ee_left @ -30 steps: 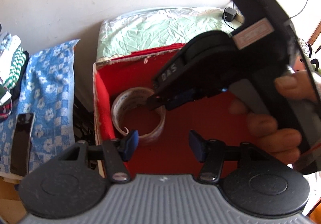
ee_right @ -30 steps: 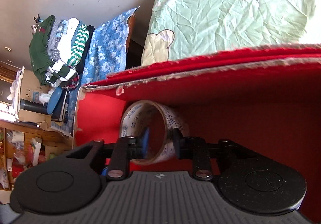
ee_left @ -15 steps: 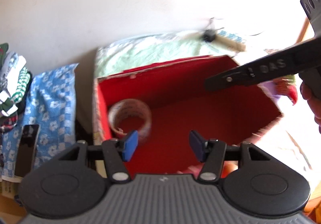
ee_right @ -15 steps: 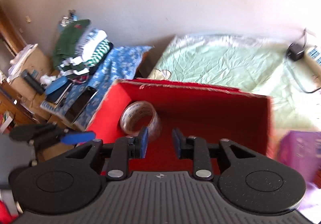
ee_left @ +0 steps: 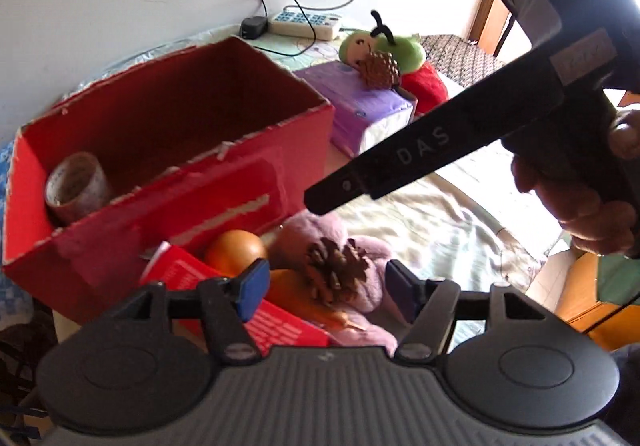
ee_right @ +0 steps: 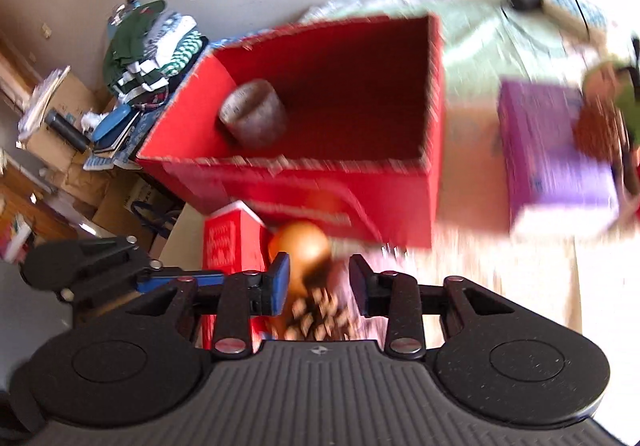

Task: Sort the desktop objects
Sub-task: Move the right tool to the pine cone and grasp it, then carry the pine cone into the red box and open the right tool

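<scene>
Both the left claw [ee_left: 322,288] and right claw [ee_right: 318,280] are hovering wide open and empty over a brown scaly pine cone [ee_left: 334,270], beside an orange ball [ee_left: 236,252] fronting the red cardboard box [ee_left: 224,182].

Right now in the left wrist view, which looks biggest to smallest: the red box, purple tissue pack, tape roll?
1. Red cardboard box
2. Purple tissue pack
3. Clear tape roll, inside the box

The pack sits farther away, so its true size is unsure.

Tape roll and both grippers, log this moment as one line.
tape roll: inside red box | left gripper: open, empty | right gripper: open, empty | next: pine cone
</scene>
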Demonstrator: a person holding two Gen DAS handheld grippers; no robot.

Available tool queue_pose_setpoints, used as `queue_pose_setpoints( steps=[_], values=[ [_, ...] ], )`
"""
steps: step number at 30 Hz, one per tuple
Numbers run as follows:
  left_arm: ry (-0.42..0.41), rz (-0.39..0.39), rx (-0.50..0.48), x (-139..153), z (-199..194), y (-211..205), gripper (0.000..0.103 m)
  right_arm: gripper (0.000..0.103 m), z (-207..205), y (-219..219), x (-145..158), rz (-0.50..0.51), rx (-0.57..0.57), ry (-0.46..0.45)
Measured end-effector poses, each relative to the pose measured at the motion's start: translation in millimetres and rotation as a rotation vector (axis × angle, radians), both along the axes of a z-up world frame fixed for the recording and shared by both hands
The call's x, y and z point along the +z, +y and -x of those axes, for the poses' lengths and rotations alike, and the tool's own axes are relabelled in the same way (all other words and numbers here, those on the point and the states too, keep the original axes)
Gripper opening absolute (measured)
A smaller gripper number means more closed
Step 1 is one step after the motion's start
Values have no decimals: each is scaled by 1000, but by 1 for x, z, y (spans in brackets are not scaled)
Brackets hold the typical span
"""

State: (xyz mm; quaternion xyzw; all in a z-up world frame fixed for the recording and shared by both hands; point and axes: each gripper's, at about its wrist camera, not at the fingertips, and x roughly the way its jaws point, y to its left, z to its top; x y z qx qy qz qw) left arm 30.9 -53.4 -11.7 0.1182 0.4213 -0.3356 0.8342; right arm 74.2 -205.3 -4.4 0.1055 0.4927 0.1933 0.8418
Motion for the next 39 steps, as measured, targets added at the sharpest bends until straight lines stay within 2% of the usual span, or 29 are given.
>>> queue_pose_setpoints(
  steps=[5, 8, 11, 13, 16, 21, 24, 32, 36, 39],
  values=[
    [2, -26, 36, -21, 7, -22, 65, 41, 12, -12, -19, -44, -43, 45],
    [2, -56, 67, -29, 7, -29, 58, 43, 21, -15, -23, -130, -53, 74],
    [29, -61, 104, -37, 3, -29, 50, 43, 25, -9, -28, -141, -20, 90],
    [41, -65, 128, -41, -1, -28, 33, 42, 27, -7, -32, -133, -20, 88],
    [41, -67, 150, -44, -3, -27, 23, 40, 28, -10, -40, -152, -46, 90],
    [15, -77, 157, -40, 5, -33, 22, 39, 27, -15, -43, -185, -60, 93],
    [-4, -89, 148, -31, 14, -36, 21, 38, 30, -15, -39, -169, -45, 76],
    [-129, -29, 150, 19, 17, -33, 21, 35, 41, -19, 6, -159, -32, -56],
    [-187, 8, 181, 45, -2, -24, 20, 33, 27, -13, 30, -160, -28, -146],
    [-223, -2, 210, 56, -22, -15, 20, 33, 5, -2, 40, -150, -17, -189]
  ],
)
